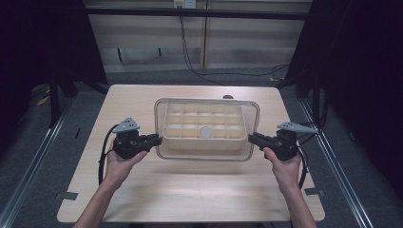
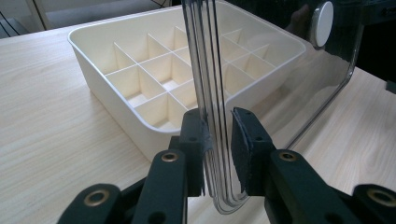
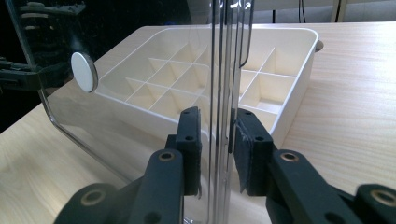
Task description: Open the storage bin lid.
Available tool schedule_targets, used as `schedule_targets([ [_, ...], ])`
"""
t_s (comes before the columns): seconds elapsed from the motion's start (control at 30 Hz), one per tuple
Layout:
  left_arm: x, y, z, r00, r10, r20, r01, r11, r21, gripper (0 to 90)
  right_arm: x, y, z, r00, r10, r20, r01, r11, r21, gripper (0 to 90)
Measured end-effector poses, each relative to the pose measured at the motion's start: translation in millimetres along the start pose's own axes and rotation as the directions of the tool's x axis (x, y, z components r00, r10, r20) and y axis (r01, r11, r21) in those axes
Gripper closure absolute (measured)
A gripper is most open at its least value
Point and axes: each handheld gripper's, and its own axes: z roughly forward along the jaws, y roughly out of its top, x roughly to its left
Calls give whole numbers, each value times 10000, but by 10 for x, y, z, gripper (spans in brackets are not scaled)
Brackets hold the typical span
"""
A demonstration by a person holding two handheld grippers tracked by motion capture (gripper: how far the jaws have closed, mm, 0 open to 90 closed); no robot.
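A clear plastic lid (image 1: pixel 206 101) with a round white knob (image 1: pixel 206 131) hangs level just above a cream divided box (image 1: pixel 204 143) at the table's middle. My left gripper (image 1: pixel 159 139) is shut on the lid's left edge, and my right gripper (image 1: pixel 251 137) is shut on its right edge. The left gripper view shows the black pads (image 2: pixel 243 135) pressed on the lid's stacked rim (image 2: pixel 205 70), with the box (image 2: pixel 116 98) behind. In the right gripper view my gripper (image 3: pixel 217 135) clamps the rim (image 3: pixel 226 70), the knob (image 3: pixel 84 71) is at the left, and the box (image 3: pixel 289 88) lies beyond.
The box rests on a light wooden table (image 1: pixel 142 190) with bare wood on every side of it. A small brown object (image 1: pixel 228 97) peeks out behind the box's far edge. Black cables (image 1: pixel 228 73) run over the floor beyond the table, and metal rails flank it.
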Motion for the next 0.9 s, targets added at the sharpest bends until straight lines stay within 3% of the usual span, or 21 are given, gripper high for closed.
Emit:
schedule_targets([
  [0.73,-161,-129,-83,9998,123,134,-129,9992,391,748,96,-169,-210,9996,37,-266,-33,9999,142,743],
  [0.9,-216,-136,-103,9993,360,85,-364,9978,561,748,111,-192,-262,9996,-1,-275,5,9999,122,743],
])
